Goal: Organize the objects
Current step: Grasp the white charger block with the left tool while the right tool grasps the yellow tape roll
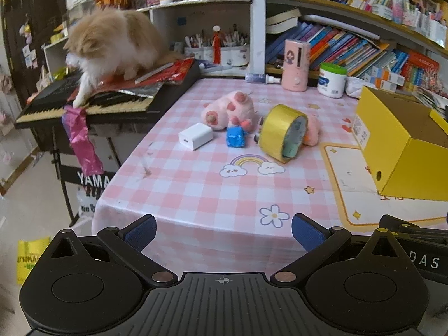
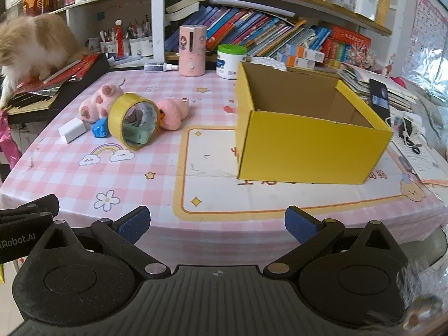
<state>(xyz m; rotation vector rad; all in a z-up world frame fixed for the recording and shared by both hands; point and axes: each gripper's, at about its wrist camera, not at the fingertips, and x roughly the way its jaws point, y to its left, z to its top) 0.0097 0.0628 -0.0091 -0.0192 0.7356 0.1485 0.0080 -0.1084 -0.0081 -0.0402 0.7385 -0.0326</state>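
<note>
On the pink checked tablecloth (image 2: 156,187) I see the tape roll (image 2: 133,120), charger (image 2: 72,130) and plush toy (image 2: 96,102) clustered left of the yellow box (image 2: 308,142); my left gripper (image 1: 223,229) and right gripper (image 2: 217,225) hang spread, empty.

Surface (image 2: 156,196), pink-and-white check cloth with a cream mat (image 2: 212,184) on it.
On it: open yellow box (image 2: 305,145) standing on the mat; left of it a cluster of gold tape roll (image 2: 131,124) on edge, pink plush paw (image 2: 98,102), second pink plush (image 2: 172,113), blue wrapped item (image 2: 100,128), white charger (image 2: 72,130). Far edge: pink cylinder device (image 2: 191,50), green-lidded white tub (image 2: 231,61), small bottle (image 2: 159,67) lying flat.
</note>
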